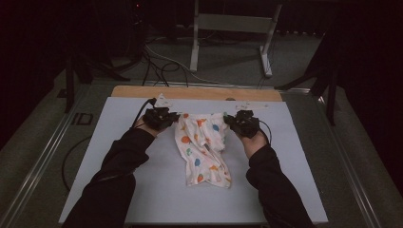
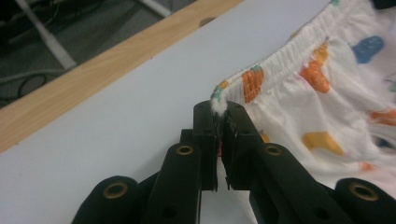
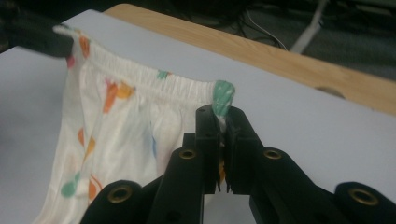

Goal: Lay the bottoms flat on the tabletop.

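You have almost no writing to read here. The one mark is on the grey floor mat (image 1: 43, 142) left of the counter (image 1: 266, 190): two dark characters (image 1: 83, 118) that look like "ID", seen in the high view, though the dim light leaves them uncertain. The shorts' (image 1: 202, 147) print carries coloured shapes, no letters.

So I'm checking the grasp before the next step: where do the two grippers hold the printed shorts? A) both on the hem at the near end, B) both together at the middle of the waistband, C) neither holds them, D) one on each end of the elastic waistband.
D: the left gripper and the right gripper are each shut on one end of the elastic waistband of the printed shorts.
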A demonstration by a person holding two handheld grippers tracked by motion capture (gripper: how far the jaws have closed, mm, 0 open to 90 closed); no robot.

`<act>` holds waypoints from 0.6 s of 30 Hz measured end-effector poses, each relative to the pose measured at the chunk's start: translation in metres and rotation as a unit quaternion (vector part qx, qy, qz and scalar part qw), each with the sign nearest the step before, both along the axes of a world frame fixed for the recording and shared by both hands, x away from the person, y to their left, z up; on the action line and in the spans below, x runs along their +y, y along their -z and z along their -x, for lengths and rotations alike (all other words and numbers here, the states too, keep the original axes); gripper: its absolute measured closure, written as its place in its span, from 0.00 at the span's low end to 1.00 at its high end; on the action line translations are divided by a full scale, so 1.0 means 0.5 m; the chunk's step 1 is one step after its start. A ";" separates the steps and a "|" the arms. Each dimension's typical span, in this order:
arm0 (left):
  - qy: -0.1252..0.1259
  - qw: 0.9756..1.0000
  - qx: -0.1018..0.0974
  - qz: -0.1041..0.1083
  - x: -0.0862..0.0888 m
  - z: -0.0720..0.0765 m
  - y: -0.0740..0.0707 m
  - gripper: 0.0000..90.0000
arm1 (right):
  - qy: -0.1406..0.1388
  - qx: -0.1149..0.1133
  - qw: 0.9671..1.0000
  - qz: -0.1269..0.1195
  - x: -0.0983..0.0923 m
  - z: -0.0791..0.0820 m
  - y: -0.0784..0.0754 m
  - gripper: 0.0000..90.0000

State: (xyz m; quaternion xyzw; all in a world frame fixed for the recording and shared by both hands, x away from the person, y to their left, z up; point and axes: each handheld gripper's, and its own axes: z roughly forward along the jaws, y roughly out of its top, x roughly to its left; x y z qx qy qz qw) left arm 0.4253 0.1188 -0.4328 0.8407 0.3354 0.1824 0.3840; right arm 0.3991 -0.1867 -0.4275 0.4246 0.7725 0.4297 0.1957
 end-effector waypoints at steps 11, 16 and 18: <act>-0.044 0.999 0.010 -0.007 -0.033 -0.084 0.041 0.91 | 0.076 0.032 0.997 0.012 0.020 -0.075 0.034 0.95; -0.053 0.998 0.037 0.000 -0.039 -0.094 0.048 0.43 | 0.072 0.036 0.997 0.003 0.026 -0.091 0.045 0.53; -0.042 0.998 0.046 0.002 -0.040 -0.089 0.045 0.33 | 0.068 0.038 0.997 0.002 0.024 -0.091 0.047 0.43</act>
